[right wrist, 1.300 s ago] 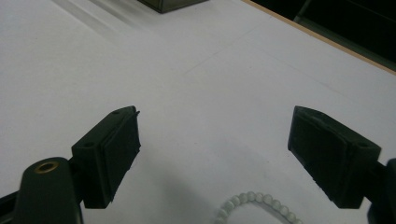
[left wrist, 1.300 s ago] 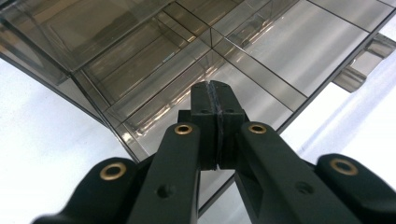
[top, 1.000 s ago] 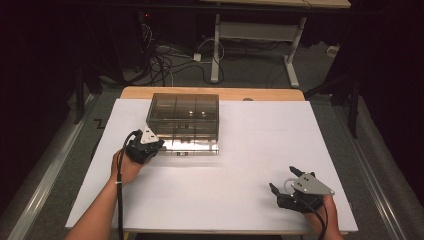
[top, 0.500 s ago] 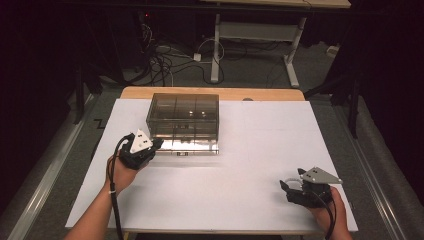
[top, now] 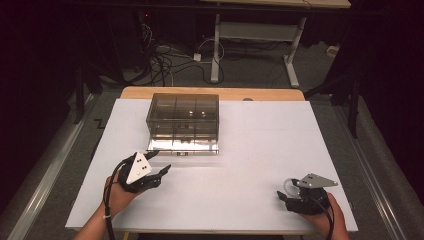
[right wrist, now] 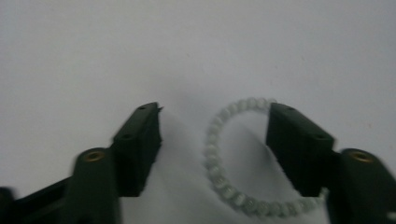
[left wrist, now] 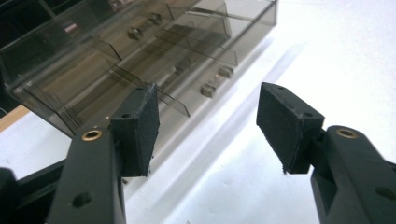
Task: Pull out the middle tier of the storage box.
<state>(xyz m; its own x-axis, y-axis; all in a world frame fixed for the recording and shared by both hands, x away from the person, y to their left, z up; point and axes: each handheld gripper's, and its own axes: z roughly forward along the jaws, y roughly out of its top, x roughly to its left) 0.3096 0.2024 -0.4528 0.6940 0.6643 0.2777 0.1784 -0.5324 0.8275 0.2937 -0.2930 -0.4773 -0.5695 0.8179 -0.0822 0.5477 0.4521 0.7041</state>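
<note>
Since the earlier frames, the left gripper (top: 159,170) has drawn back from the front of the organizer box (top: 183,120) toward the near left of the table (top: 280,140), and its jaws have just been opening; nothing is between them now. The right gripper (top: 285,192) kept its place at the near right. Its jaws have just been closing, with the bead bracelet (right wrist: 233,158) lying flat on the white surface between them. In the right gripper view one pad (right wrist: 299,144) stands over the right side of the ring, while the other pad is apart from the beads, so it is not yet a grip.

Farther away, the smoky transparent box stands at the far left-centre of the table, with its front drawer pulled out toward the person and small metal pieces in the compartments.

The risk is probably in the pickup. The bracelet is thin, round and light, and it lies flat. If the jaws close too high, the beads could roll away or be pushed along the smooth surface. If only one bead is caught, the bracelet may slip out when it is lifted.
</note>
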